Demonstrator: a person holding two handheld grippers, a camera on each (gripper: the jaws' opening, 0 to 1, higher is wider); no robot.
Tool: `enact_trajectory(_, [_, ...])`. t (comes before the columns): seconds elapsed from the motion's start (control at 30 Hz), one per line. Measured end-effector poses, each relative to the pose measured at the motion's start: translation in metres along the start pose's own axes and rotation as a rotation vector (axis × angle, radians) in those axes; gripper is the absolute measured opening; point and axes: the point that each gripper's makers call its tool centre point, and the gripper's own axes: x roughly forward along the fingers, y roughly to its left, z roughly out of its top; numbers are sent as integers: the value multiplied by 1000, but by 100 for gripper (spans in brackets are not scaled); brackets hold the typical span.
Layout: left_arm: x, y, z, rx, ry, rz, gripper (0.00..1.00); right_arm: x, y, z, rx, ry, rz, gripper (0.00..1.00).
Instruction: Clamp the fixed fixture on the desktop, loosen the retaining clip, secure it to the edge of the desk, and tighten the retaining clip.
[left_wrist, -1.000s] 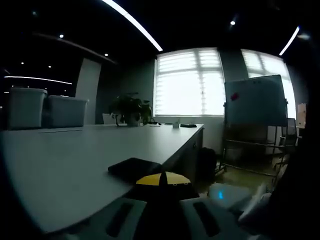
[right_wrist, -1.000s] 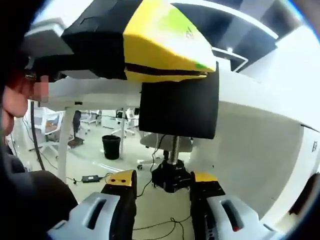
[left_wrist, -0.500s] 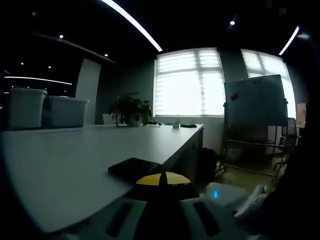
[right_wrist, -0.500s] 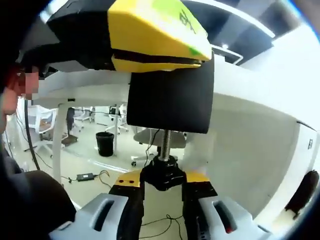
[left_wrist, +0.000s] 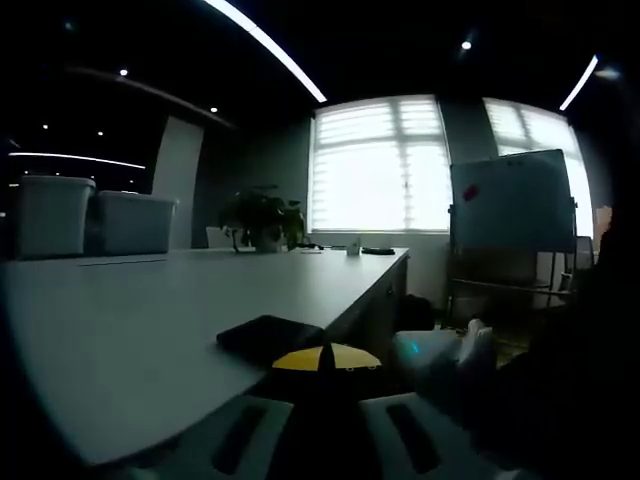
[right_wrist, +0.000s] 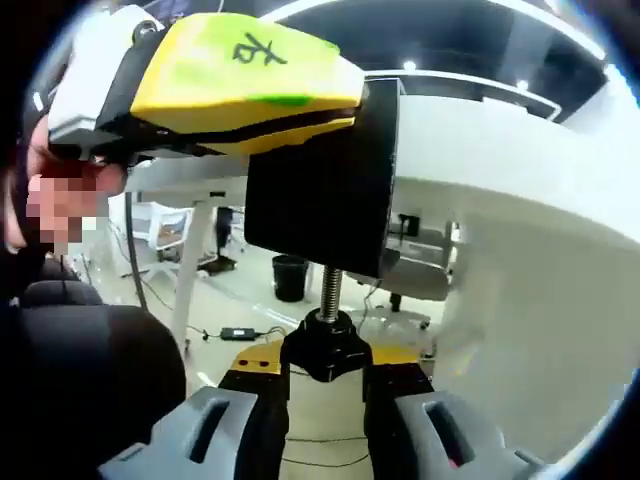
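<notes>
In the left gripper view, the fixture's black top plate (left_wrist: 268, 338) lies flat on the grey desk (left_wrist: 150, 300) at its near edge. My left gripper (left_wrist: 325, 375) is shut on the fixture's body just behind that plate. The right gripper view looks up from below the desk edge (right_wrist: 520, 160). There the black fixture (right_wrist: 320, 190) straddles the edge, and the yellow-tipped left gripper (right_wrist: 240, 80) holds it from the left. Below hangs its screw (right_wrist: 331, 290). My right gripper (right_wrist: 328, 365) is shut on the black knob (right_wrist: 328, 348) at the screw's end. The right gripper (left_wrist: 440, 355) also appears beside the desk.
Two storage bins (left_wrist: 60, 215) and a potted plant (left_wrist: 260, 218) stand on the far desk. A whiteboard (left_wrist: 510, 200) is by the bright window. Under the desk are a waste bin (right_wrist: 290, 278), floor cables (right_wrist: 240, 332) and a person's dark clothing (right_wrist: 90, 360).
My right gripper closed from open onto the screw knob, and its view rolled around the screw. In the left gripper view the right gripper rose beside the desk. The left gripper held still.
</notes>
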Motion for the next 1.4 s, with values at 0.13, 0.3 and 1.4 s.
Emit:
enact_trajectory(0.13, [0,-2,0,-2,4,1,1,2,6,0,-19,-15,151,27])
enact_trajectory(0.3, [1,-1,-1,20,36,1,1,3,13,2,-51,-20,266,27])
enact_trajectory(1.4, [-2,-5,0,14,11,-29,1,-22,-7,12,158,-92,-504,46])
